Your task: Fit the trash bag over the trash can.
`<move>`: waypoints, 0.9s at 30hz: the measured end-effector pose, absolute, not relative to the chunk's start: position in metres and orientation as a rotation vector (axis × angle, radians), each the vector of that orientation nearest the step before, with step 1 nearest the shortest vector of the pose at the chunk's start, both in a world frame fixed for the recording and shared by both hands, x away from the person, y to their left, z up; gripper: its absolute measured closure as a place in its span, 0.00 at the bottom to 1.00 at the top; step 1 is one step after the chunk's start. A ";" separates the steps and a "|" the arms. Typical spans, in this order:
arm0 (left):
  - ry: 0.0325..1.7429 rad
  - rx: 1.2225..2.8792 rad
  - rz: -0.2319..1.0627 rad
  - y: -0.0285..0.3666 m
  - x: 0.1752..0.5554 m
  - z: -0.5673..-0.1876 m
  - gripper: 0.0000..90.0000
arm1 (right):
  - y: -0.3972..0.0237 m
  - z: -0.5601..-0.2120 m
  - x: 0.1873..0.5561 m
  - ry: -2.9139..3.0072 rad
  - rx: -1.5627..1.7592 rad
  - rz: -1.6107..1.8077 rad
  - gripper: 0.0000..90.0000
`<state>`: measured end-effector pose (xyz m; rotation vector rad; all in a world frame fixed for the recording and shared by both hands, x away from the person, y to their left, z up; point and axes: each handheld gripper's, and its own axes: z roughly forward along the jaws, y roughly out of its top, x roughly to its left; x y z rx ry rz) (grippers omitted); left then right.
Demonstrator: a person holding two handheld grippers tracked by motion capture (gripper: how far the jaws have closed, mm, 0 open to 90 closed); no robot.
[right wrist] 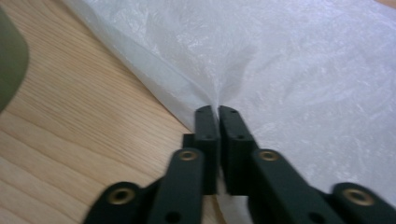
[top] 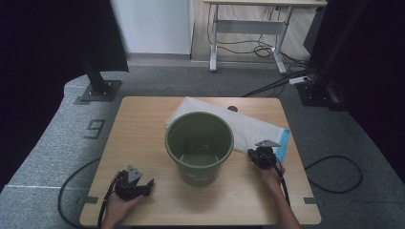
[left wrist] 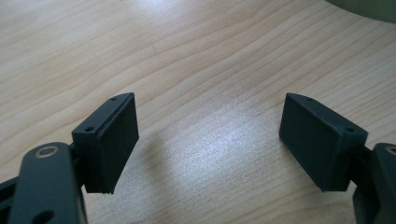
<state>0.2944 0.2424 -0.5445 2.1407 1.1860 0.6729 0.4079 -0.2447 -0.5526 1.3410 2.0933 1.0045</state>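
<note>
A dark green bucket (top: pixel 199 145) stands upright mid-table, and its inside looks empty. Behind it and to its right a white plastic bag (top: pixel 253 126) with a blue strip lies flat on the wood. My right gripper (top: pixel 253 153) is at the bag's near edge, right of the bucket. In the right gripper view the right gripper (right wrist: pixel 217 111) is shut on the bag (right wrist: pixel 299 70), whose film puckers into a fold at the tips. My left gripper (top: pixel 145 187) rests low at the front left, open. Only bare wood lies between the open jaws of the left gripper (left wrist: pixel 210 126).
The wooden table (top: pixel 143 124) has a small round hole near its far edge. The bucket's edge (left wrist: pixel 369 9) shows at the top right of the left gripper view. Cables trail from both grippers off the front. A desk and dark stands rise beyond the table.
</note>
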 end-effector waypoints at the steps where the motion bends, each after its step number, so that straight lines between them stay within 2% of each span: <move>1: 1.184 2.141 0.674 0.242 0.294 -0.544 0.22 | -0.246 -0.552 0.407 2.092 1.338 0.995 0.98; 7: 1.201 2.132 0.627 0.246 0.296 -0.544 0.23 | -0.266 -0.548 0.374 2.129 1.372 0.978 0.99; 8: 1.184 2.140 0.626 0.247 0.296 -0.544 0.23 | -0.280 -0.546 0.347 2.128 1.377 0.971 0.99; 10: 1.174 2.145 0.606 0.248 0.299 -0.544 0.23 | -0.285 -0.546 0.338 2.127 1.385 0.969 0.99; 13: 1.169 2.148 0.602 0.249 0.307 -0.544 0.23 | -0.305 -0.546 0.296 2.088 1.425 0.964 0.99; 15: 1.160 2.151 0.600 0.247 0.313 -0.544 0.23 | -0.305 -0.546 0.296 2.088 1.425 0.964 0.99; 17: 1.151 2.157 0.607 0.245 0.318 -0.544 0.23 | -0.310 -0.544 0.271 2.053 1.464 0.975 0.99; 21: 1.145 2.157 0.602 0.245 0.326 -0.544 0.23 | -0.318 -0.548 0.255 2.042 1.518 0.977 0.98; 22: 1.152 2.153 0.601 0.245 0.327 -0.544 0.23 | -0.318 -0.547 0.254 2.035 1.531 0.986 0.93; 24: 1.159 2.150 0.591 0.246 0.330 -0.544 0.23 | -0.313 -0.544 0.253 2.022 1.514 0.975 0.76; 26: 1.165 2.148 0.592 0.246 0.331 -0.544 0.23 | -0.302 -0.538 0.255 2.025 1.451 0.988 0.68; 27: 1.166 2.148 0.594 0.246 0.331 -0.544 0.23 | -0.294 -0.534 0.258 2.026 1.413 1.007 0.68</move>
